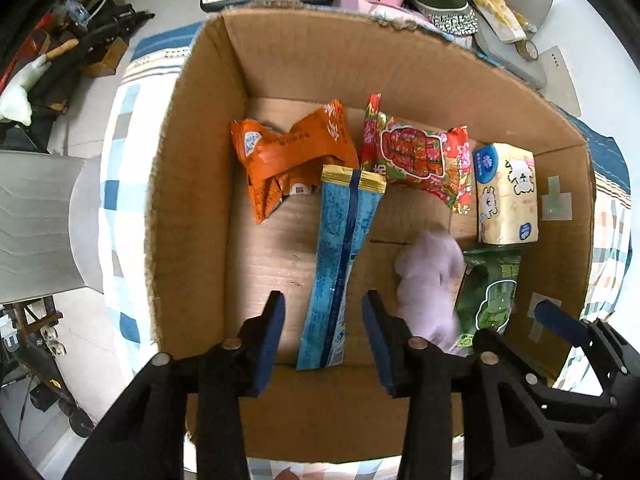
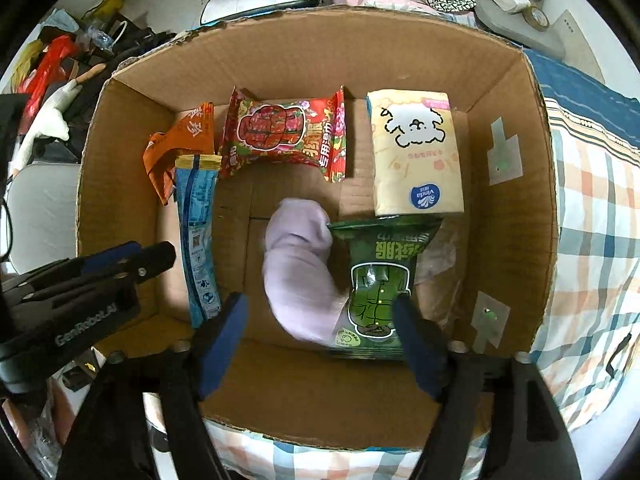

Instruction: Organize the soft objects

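Hovering with jaws released and empty, the left gripper and right gripper overlook an open brown cardboard box already holding six soft items, among them a lilac rolled cloth near centre, suggesting sorting is well advanced.

The big brown cardboard box is matt, rough corrugated board with ragged cut edges. Inside, the orange crinkled foil packet, the red flowered wrapper and the long blue sachet all shine like glossy plastic film. The green wet-wipe pack glints too. The pale lilac bundle looks like soft matt cloth, though it's blurred. The checked bedding is woven fabric.
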